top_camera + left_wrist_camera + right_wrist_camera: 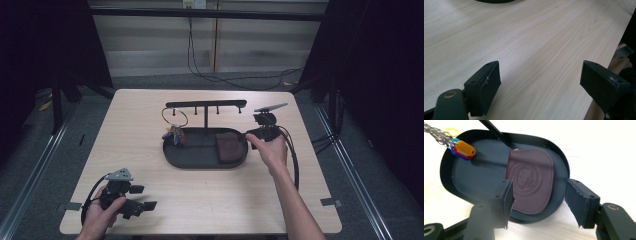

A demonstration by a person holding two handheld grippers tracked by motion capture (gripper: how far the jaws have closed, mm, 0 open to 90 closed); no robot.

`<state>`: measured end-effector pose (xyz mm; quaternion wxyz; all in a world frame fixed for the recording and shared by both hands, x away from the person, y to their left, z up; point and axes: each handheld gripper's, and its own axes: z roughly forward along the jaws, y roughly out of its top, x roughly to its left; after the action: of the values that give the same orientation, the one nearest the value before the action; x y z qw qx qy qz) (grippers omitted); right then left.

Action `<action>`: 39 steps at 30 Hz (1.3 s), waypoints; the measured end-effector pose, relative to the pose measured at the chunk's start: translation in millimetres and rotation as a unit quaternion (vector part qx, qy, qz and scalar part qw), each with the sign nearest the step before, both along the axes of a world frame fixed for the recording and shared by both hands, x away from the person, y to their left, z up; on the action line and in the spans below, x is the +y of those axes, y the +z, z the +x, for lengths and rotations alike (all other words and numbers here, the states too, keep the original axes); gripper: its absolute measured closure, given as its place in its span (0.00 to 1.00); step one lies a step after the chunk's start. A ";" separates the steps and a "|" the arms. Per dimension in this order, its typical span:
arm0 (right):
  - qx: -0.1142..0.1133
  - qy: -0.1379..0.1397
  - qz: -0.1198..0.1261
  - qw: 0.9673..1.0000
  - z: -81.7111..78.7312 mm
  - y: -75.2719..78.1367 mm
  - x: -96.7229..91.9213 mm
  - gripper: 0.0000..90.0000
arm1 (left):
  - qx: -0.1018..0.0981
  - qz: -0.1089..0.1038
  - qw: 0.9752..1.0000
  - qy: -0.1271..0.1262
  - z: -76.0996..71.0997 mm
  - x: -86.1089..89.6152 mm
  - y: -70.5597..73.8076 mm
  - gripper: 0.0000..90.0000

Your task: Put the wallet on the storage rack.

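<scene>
Pale wood-grain counter [150, 115] under a dark-walled rig; black oval tray [172, 155] with a T-shaped hook stand [206, 105] sits centre. Brown leather pouch [532, 180] lies flat in the tray's right half, at about 3 o'clock from the stand post, well apart from the key bunch [174, 134] at 9 o'clock. Judged light, soft and floppy, grainy rather than slippery, not fragile; best taken by the rounded edge nearest the right gripper [537, 203], pinching both leather layers. In the right gripper view its long axis runs 12 to 6 o'clock, curved zipper edge toward 6, straighter end toward the post. Right fingers [507, 200] are spread with nothing between them, just short of the pouch. Left gripper [540, 86] rests at the counter's near-left corner, fingers spread wide over bare wood.
</scene>
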<state>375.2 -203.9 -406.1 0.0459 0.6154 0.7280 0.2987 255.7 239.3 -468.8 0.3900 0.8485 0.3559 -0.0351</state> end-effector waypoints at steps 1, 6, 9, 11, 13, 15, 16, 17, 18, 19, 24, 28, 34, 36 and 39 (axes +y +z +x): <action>0.000 0.000 0.003 1.000 -1.7 -0.8 -0.4 0.44 | 0.000 0.001 1.000 0.000 0.2 0.1 0.0 0.18; -0.016 0.003 0.015 1.000 -15.5 -9.3 -8.2 0.42 | -0.001 0.001 1.000 0.001 0.2 -0.2 -0.6 0.18; -0.019 -0.001 0.026 0.999 -20.1 -10.1 -11.0 0.42 | -0.002 -0.001 1.000 0.003 -0.3 0.5 0.3 0.18; -0.029 -0.004 0.029 0.999 -25.4 -11.7 -13.9 0.42 | -0.004 -0.002 1.000 0.005 0.2 1.6 0.6 0.18; -0.032 -0.004 0.028 0.999 -31.1 -14.0 -15.5 0.41 | -0.003 -0.002 1.000 0.008 0.8 1.8 0.4 0.18; -0.042 0.002 0.021 0.999 -38.2 -16.3 -17.3 0.41 | -0.005 -0.001 1.000 0.007 0.9 2.8 0.9 0.18; -0.041 -0.001 0.021 0.999 -41.7 -17.8 -19.1 0.40 | -0.005 -0.002 1.000 0.008 1.0 3.0 1.0 0.18; -0.042 -0.001 0.023 0.999 -45.8 -19.2 -21.5 0.40 | -0.005 -0.001 1.000 0.009 1.1 2.9 0.9 0.18; -0.046 0.000 0.025 0.999 -48.2 -20.3 -23.5 0.39 | -0.006 -0.001 1.000 0.012 1.0 2.4 0.5 0.18; -0.048 -0.005 0.027 0.998 -51.4 -21.0 -25.6 0.38 | -0.006 0.000 1.000 0.013 0.9 2.1 0.5 0.18; -0.067 -0.007 0.037 0.997 -67.3 -21.8 -32.9 0.36 | -0.006 -0.001 1.000 0.012 0.8 1.8 0.8 0.18; -0.073 -0.002 0.038 0.997 -79.8 -26.2 -34.4 0.33 | -0.006 -0.001 1.000 0.013 0.7 2.1 0.8 0.18; -0.080 -0.004 0.038 0.996 -102.4 -36.5 -38.0 0.29 | -0.006 -0.001 1.000 0.013 0.8 1.7 0.7 0.18; -0.078 0.000 0.030 0.996 -112.7 -40.5 -39.2 0.26 | -0.006 0.000 1.000 0.014 0.6 1.7 0.8 0.18; -0.079 0.004 0.028 0.996 -118.9 -42.1 -39.7 0.23 | -0.006 0.000 1.000 0.015 0.9 2.1 0.8 0.18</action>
<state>256.3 -243.5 -448.2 0.0849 0.5878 0.7160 0.3670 256.6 241.3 -468.0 0.3931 0.8433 0.3658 -0.0242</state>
